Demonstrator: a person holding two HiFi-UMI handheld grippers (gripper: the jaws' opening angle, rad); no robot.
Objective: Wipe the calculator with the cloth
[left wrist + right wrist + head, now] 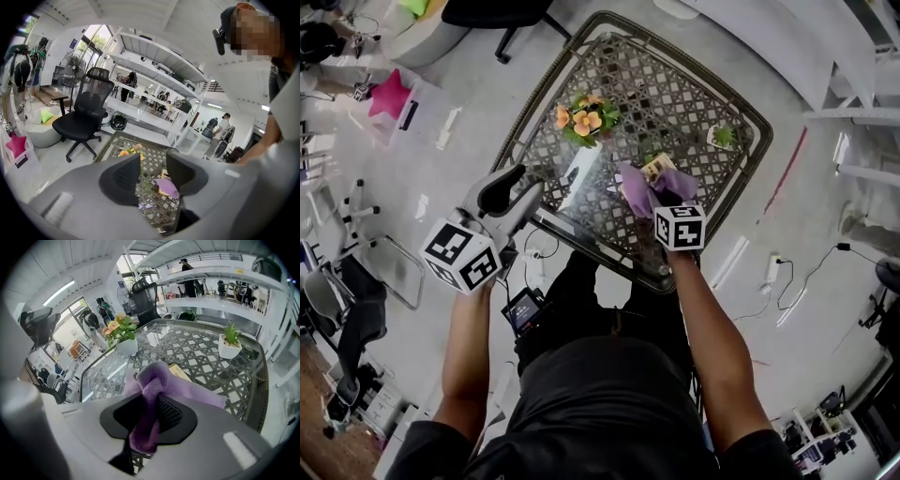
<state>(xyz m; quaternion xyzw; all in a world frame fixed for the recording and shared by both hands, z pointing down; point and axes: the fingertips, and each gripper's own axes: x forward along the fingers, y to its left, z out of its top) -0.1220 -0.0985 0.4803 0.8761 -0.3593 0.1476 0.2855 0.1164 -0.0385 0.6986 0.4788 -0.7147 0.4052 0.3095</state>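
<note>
While clamping cloth [153, 380], right hand-held gripper [150, 417] tilts down — over calculator [180, 372].

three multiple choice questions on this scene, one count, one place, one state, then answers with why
1. How many potted plants stand on the glass-topped metal lattice table? A one; B two; C four.
2. Where is the purple terry cloth? A pinched in the right gripper, near the beige calculator; B loose on the table; C over the table's rim.
3. The left gripper is: A shut on the cloth; B shut on the calculator; C open, empty.
Answers: B, orange-flowered plant and small green plant; A, its jaws pinch it; C, jaws apart, nothing held.
</note>
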